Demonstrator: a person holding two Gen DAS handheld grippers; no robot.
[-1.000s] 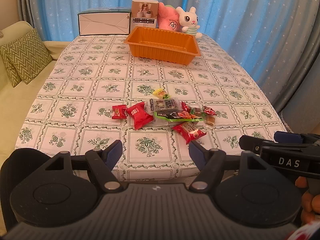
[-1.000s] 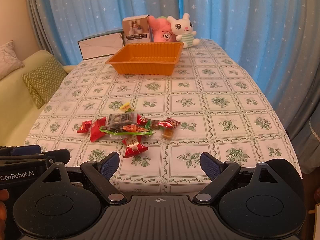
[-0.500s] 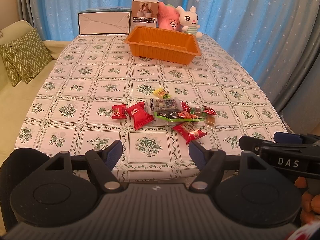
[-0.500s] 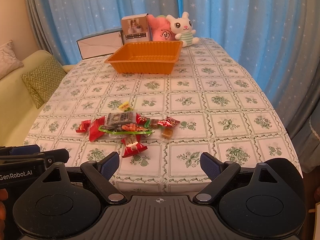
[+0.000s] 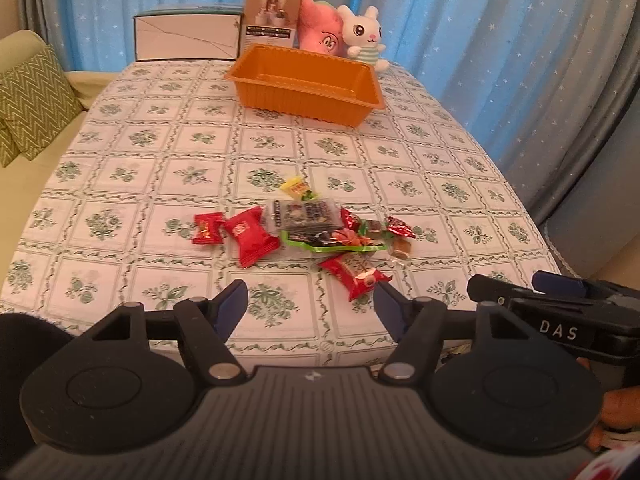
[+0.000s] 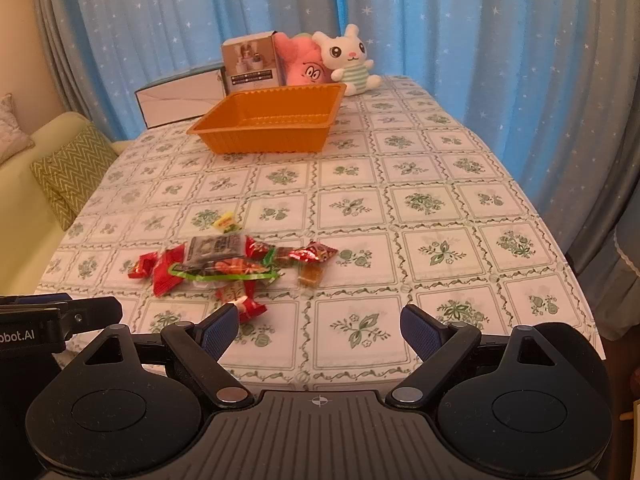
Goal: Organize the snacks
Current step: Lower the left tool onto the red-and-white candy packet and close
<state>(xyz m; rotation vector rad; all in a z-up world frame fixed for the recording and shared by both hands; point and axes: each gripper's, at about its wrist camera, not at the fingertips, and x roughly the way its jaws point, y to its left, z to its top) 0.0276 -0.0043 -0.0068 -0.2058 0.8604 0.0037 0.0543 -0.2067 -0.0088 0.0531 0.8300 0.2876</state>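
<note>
Beyond left tool (image 5: 310,308), snacks (image 5: 308,232), jaws closing, empty

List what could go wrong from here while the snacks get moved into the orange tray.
1. The snacks lie overlapped in one heap, so a claw may pinch two wrappers or drag neighbours along.
2. The orange tray stands far across the table, so a thin, slick wrapper might slip out on the way.
3. The left claw, now closing on nothing, and the right claw sit side by side near the same heap and may bump.
</note>
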